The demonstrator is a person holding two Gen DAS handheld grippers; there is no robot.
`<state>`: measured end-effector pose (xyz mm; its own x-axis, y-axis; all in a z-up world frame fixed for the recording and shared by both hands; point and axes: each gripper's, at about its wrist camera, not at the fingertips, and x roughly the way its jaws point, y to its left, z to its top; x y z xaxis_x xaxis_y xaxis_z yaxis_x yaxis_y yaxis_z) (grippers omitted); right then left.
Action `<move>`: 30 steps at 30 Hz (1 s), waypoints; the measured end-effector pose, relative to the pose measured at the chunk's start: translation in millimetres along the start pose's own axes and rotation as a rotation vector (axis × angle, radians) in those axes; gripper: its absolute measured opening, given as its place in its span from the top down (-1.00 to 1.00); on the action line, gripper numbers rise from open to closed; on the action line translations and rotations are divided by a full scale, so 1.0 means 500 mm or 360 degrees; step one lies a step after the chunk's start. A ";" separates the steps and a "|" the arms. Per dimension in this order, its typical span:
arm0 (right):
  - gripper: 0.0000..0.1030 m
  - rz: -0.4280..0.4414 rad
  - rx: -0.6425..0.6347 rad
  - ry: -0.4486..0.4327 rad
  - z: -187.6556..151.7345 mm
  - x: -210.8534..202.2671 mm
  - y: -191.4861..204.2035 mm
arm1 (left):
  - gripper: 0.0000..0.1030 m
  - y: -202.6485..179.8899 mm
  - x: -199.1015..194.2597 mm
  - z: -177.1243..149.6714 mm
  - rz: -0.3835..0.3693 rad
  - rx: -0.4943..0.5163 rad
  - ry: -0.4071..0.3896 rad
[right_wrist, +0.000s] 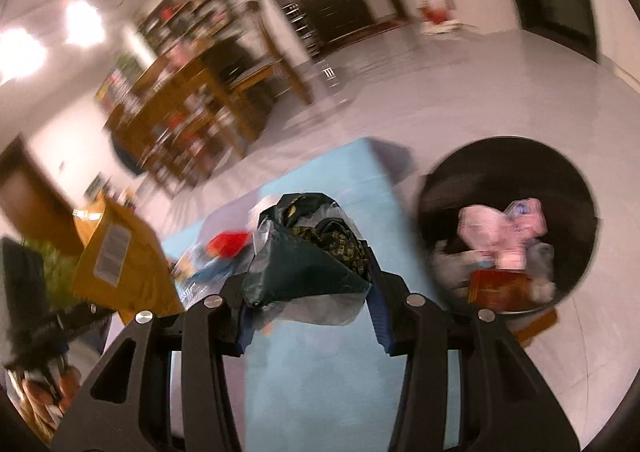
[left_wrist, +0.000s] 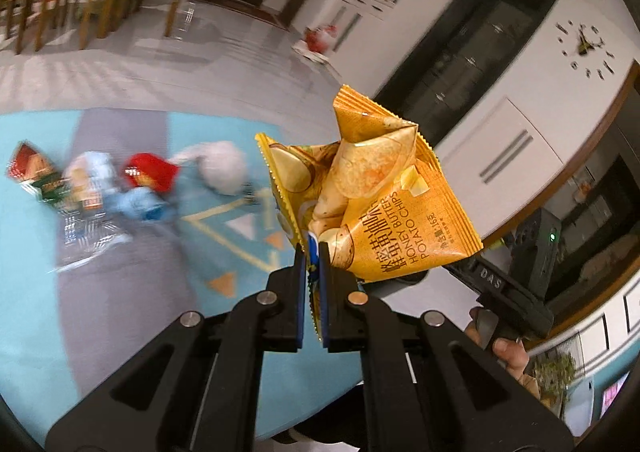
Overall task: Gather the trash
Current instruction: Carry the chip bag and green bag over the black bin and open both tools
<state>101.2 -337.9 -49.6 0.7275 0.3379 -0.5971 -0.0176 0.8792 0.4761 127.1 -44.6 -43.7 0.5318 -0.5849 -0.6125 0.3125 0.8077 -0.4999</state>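
Between your left gripper's nearly closed jaws hangs a crumpled yellow foil chip bag; your right gripper, half open, clamps a dark green crumpled wrapper beside the black round bin of litter.

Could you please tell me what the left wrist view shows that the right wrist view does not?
Only the left wrist view shows the wall clock and the left gripper pinching the crumpled orange chip bag. Only the right wrist view shows the round black trash bin, already holding rubbish, and the right gripper holding a dark green crumpled wrapper. Both show the light blue mat with leftover litter.
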 end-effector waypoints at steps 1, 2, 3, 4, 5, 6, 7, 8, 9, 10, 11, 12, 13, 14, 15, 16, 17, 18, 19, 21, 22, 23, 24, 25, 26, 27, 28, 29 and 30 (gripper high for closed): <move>0.09 -0.0028 0.0040 -0.0014 0.004 -0.005 -0.020 | 0.87 -0.014 0.018 0.004 -0.0021 0.0023 0.0021; 0.09 -0.0058 0.0085 -0.0028 0.009 -0.010 -0.040 | 0.87 -0.024 0.034 0.008 -0.0038 0.0042 0.0040; 0.09 -0.0094 0.0139 -0.0046 0.015 -0.016 -0.064 | 0.87 -0.042 0.058 0.011 -0.0056 0.0063 0.0068; 0.09 -0.0122 0.0170 -0.0062 0.018 -0.023 -0.080 | 0.87 -0.053 0.074 0.013 -0.0066 0.0073 0.0087; 0.09 -0.0159 0.0202 -0.0085 0.022 -0.030 -0.097 | 0.87 -0.064 0.092 0.015 -0.0079 0.0081 0.0107; 0.09 -0.0205 0.0241 -0.0116 0.026 -0.039 -0.117 | 0.87 -0.080 0.116 0.020 -0.0099 0.0087 0.0132; 0.09 -0.0239 0.0268 -0.0129 0.030 -0.039 -0.131 | 0.87 -0.089 0.133 0.023 -0.0112 0.0088 0.0145; 0.09 -0.0269 0.0303 -0.0136 0.032 -0.040 -0.146 | 0.87 -0.103 0.158 0.026 -0.0135 0.0088 0.0160; 0.09 -0.0290 0.0367 -0.0135 0.034 -0.040 -0.168 | 0.87 -0.112 0.174 0.026 -0.0150 0.0085 0.0173; 0.09 -0.0290 0.0412 -0.0131 0.035 -0.038 -0.182 | 0.87 -0.122 0.192 0.027 -0.0163 0.0083 0.0186; 0.09 -0.0289 0.0469 -0.0128 0.035 -0.036 -0.198 | 0.87 -0.136 0.219 0.031 -0.0174 0.0085 0.0205; 0.09 -0.0297 0.0518 -0.0126 0.037 -0.034 -0.212 | 0.87 -0.146 0.235 0.033 -0.0175 0.0088 0.0216; 0.08 -0.0314 0.0579 -0.0131 0.038 -0.034 -0.230 | 0.87 -0.158 0.255 0.037 -0.0172 0.0094 0.0231; 0.08 -0.0315 0.0652 -0.0138 0.040 -0.034 -0.249 | 0.87 -0.169 0.272 0.038 -0.0170 0.0104 0.0245; 0.08 -0.0306 0.0695 -0.0141 0.042 -0.034 -0.256 | 0.87 -0.183 0.296 0.041 -0.0163 0.0121 0.0265; 0.08 -0.0283 0.0785 -0.0156 0.043 -0.033 -0.275 | 0.87 -0.195 0.312 0.043 -0.0155 0.0136 0.0278; 0.08 -0.0277 0.0822 -0.0166 0.045 -0.035 -0.280 | 0.87 -0.211 0.331 0.055 -0.0146 0.0157 0.0291; 0.08 -0.0275 0.0858 -0.0180 0.047 -0.035 -0.288 | 0.87 -0.225 0.349 0.058 -0.0126 0.0184 0.0300; 0.08 -0.0276 0.0898 -0.0204 0.051 -0.035 -0.296 | 0.87 -0.235 0.363 0.060 -0.0109 0.0207 0.0307; 0.08 -0.0261 0.0968 -0.0247 0.057 -0.033 -0.310 | 0.87 -0.254 0.393 0.063 -0.0075 0.0249 0.0319; 0.07 -0.0250 0.0993 -0.0254 0.060 -0.031 -0.313 | 0.86 -0.260 0.405 0.063 -0.0059 0.0262 0.0327; 0.07 -0.0229 0.1026 -0.0251 0.066 -0.023 -0.320 | 0.86 -0.267 0.418 0.061 -0.0046 0.0277 0.0338; 0.05 -0.0217 0.1042 -0.0248 0.067 -0.021 -0.323 | 0.85 -0.271 0.432 0.059 -0.0015 0.0297 0.0348; 0.01 -0.0196 0.1066 -0.0243 0.068 -0.017 -0.327 | 0.82 -0.276 0.443 0.056 0.0002 0.0312 0.0357; 0.01 -0.0177 0.1091 -0.0246 0.068 -0.015 -0.332 | 0.79 -0.277 0.454 0.053 0.0019 0.0330 0.0367; -0.12 -0.0161 0.1112 -0.0252 0.071 -0.012 -0.334 | 0.64 -0.281 0.467 0.050 0.0046 0.0346 0.0381; -0.24 -0.0137 0.1151 -0.0260 0.070 -0.010 -0.342 | 0.43 -0.282 0.475 0.048 0.0070 0.0345 0.0389; -0.31 -0.0132 0.1190 -0.0266 0.068 -0.008 -0.349 | 0.30 -0.277 0.480 0.047 0.0085 0.0332 0.0391; -0.32 -0.0132 0.1224 -0.0272 0.065 -0.008 -0.353 | 0.06 -0.268 0.487 0.045 0.0089 0.0307 0.0400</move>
<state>123.8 -505.6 -110.1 0.8020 0.1706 -0.5724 0.4747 0.3995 0.7842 232.4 -293.6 -111.8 0.3486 -0.5200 -0.7798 0.4448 0.8241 -0.3507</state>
